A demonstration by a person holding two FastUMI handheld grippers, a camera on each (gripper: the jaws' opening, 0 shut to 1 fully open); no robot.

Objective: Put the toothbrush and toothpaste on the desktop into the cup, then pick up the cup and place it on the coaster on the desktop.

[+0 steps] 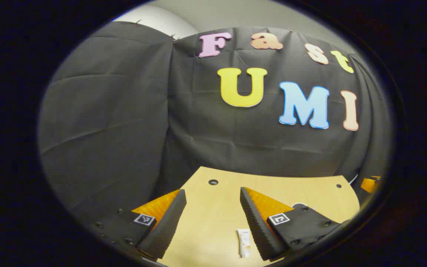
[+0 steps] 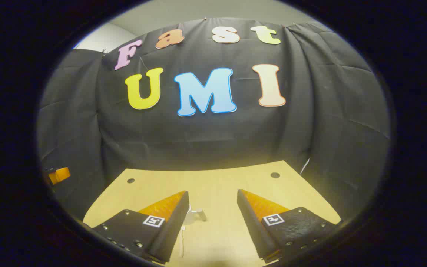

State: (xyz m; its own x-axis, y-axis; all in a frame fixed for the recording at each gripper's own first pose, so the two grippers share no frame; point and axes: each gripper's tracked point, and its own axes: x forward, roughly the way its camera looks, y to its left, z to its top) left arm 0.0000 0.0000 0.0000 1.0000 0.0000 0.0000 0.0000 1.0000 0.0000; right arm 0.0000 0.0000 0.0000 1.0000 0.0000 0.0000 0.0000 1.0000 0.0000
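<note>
Toothpaste (image 1: 244, 242) lies on the bench (image 1: 213, 215) beside the left gripper (image 1: 213, 207). Both grippers' fingers gape wide, holding nothing; right gripper (image 2: 213, 207) hovers above the bench.

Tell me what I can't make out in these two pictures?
- Toothpaste, left gripper view: its right side is hidden behind the left gripper's finger, and its print is too small to read.
- Pale object, right gripper view: partly behind a finger of the right gripper; too little shows to say whether it is the cup.
- White rim, left gripper view: just a sliver above the finger; unidentifiable.
- Thin white item, right gripper view: too small to name.
</note>
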